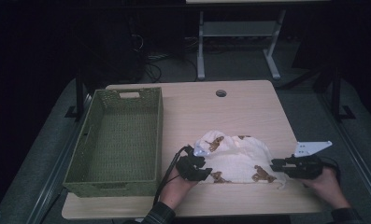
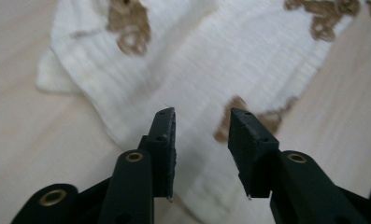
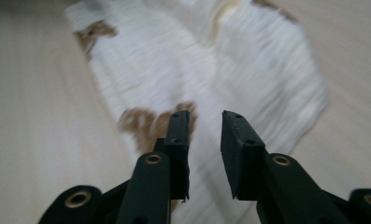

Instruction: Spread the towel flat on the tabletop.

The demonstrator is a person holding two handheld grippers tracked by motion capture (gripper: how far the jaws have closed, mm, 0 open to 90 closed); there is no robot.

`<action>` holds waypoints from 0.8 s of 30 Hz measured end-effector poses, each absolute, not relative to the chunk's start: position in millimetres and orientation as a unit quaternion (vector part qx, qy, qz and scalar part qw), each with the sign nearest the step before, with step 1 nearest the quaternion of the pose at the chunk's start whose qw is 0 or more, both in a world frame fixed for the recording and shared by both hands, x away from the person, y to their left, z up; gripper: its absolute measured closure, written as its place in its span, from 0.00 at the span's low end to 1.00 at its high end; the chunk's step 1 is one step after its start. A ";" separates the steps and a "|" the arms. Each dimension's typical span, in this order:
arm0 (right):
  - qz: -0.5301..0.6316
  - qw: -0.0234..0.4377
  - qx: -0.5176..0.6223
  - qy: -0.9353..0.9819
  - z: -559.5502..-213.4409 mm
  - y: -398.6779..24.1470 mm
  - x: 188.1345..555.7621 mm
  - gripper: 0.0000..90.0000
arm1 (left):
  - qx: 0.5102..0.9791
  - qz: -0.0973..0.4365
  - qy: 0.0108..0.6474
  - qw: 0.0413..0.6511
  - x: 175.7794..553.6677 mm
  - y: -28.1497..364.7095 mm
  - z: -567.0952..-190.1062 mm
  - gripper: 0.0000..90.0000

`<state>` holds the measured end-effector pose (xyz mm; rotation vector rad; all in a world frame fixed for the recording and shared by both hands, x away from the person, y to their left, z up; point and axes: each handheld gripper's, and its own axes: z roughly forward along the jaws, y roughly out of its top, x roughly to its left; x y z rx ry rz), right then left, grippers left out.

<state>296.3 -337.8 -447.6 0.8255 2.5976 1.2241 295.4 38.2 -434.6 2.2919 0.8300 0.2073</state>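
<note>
Left gripper [image 1: 198, 164]: it sits at the cloth's near-left corner, at about 7 o'clock on the table. Seen along its own jaws [image 2: 202, 135], they stand apart with a clear gap and nothing pinched; cloth lies beneath and ahead of them.

Right gripper [image 1: 273, 164]: it is at the cloth's near-right end, at about 5 o'clock on the table. In its own view [image 3: 205, 133] the jaws are parted, a narrower gap than on the left, and no cloth is caught between the pads.

Cloth [image 1: 237, 161]: a white towel with brown animal prints, folded into a rough oblong, lying on the near-middle of the table [image 1: 248, 107] between the two grippers. From the left gripper it lies toward 3 o'clock, from the right gripper toward 9 o'clock.

Long axis: it runs left to right across the table, from 9 to 3 o'clock, so each gripper faces one short end.

Basket [image 1: 117, 140]: a green woven one, empty, standing at 9 o'clock from the cloth, its right wall just beside the left hand [image 1: 176, 186].

Nearer hand: the left gripper is the closer one to the basket; the right hand [image 1: 325, 184] is well apart from it.

Judgement: if the cloth is bound for the basket, the move goes toward 9 o'clock, along the cloth's own length, and both ends need a fresh pinch first.
</note>
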 end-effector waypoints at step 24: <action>0.421 0.055 0.294 0.856 -457.2 -294.9 408.4 0.73 | 0.900 0.056 0.271 0.335 322.7 22.2 -461.2 0.54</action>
